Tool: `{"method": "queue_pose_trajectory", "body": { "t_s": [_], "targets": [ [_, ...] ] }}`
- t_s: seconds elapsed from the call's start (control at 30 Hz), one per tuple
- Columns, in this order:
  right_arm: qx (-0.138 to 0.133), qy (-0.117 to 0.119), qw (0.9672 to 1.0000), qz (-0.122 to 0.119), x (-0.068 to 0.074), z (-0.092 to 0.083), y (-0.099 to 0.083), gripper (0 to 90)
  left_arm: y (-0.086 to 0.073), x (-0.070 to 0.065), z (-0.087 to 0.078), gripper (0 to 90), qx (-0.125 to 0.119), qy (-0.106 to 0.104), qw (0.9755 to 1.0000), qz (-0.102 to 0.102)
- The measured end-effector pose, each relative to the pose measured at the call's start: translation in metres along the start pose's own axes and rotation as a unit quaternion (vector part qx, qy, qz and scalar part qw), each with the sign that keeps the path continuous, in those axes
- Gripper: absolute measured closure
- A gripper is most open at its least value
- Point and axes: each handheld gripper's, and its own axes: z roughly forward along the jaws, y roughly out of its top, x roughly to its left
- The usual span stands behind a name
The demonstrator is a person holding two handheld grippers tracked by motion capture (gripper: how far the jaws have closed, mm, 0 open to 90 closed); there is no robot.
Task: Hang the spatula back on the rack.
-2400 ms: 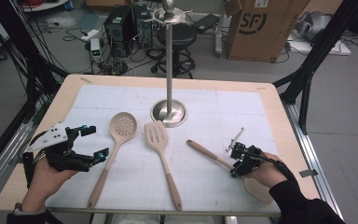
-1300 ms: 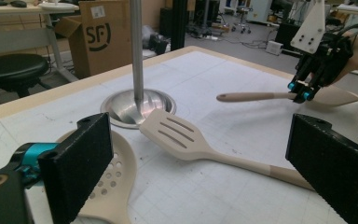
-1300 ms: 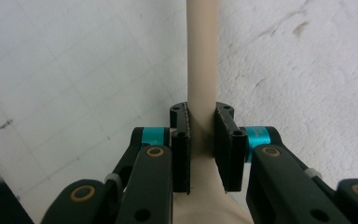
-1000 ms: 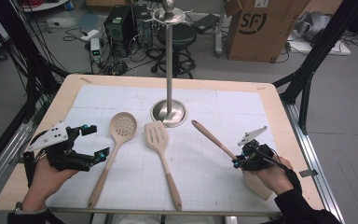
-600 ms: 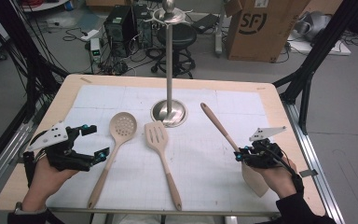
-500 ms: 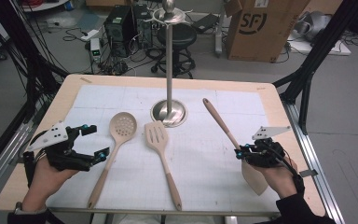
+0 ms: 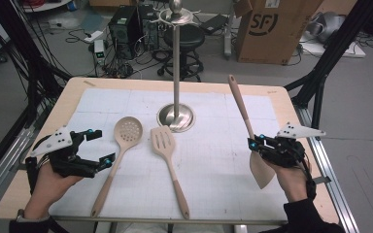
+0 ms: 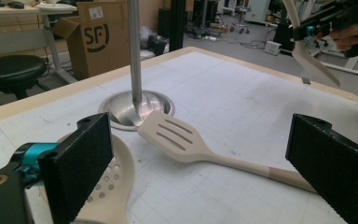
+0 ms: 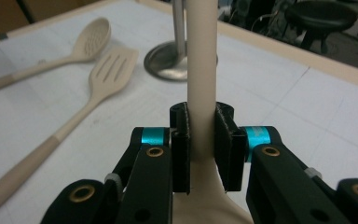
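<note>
1. Nearest us, the right tongs (image 7: 257, 144) are clamped on the neck of a solid turner (image 7: 261, 167), just above its blade. The right gripper view shows both pads pressed on the beige handle (image 9: 201, 70).
2. The turner is off the counter (image 7: 291, 109), blade down by the hand, handle rising up and away toward the far edge.
3. Risk one: the grip sits low on a long utensil, so the handle could swing or pivot between the pads if the hand turns fast.
4. Over on the left, the left tongs (image 7: 93, 148) stand wide with nothing between them, resting low beside the slotted spoon (image 7: 126, 132).
5. Mid-counter, the slotted spatula (image 7: 167, 154) lies flat, just beside the spoon.
6. Farther back stands the steel hanging rack (image 7: 176, 63), base on the mat, hooks up top.
7. Risk two: if the job is hanging it, the handle tip may miss a hook, knock the pole and rock the rack.
</note>
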Motion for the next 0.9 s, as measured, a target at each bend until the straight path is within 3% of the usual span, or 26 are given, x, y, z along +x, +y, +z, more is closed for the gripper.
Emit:
{"method": "queue_pose_trajectory", "body": {
  "t_s": [0.1, 0.37, 0.9],
  "targets": [
    [-0.023, 0.003, 0.9997, -0.002, -0.001, -0.001, 0.003, 78.8, 0.000, 0.000, 0.000, 7.8, 0.000, -0.001, 1.0000, 0.000],
    [-0.063, 0.050, 0.9967, -0.004, -0.010, 0.004, 0.012, 78.8, 0.000, 0.000, -0.003, 7.8, -0.003, 0.003, 1.0000, 0.001],
    [-0.080, 0.053, 0.9953, -0.002, -0.011, 0.017, 0.041, 78.9, -0.002, -0.001, -0.011, 7.8, -0.004, 0.011, 0.9999, -0.001]
  ]
}}
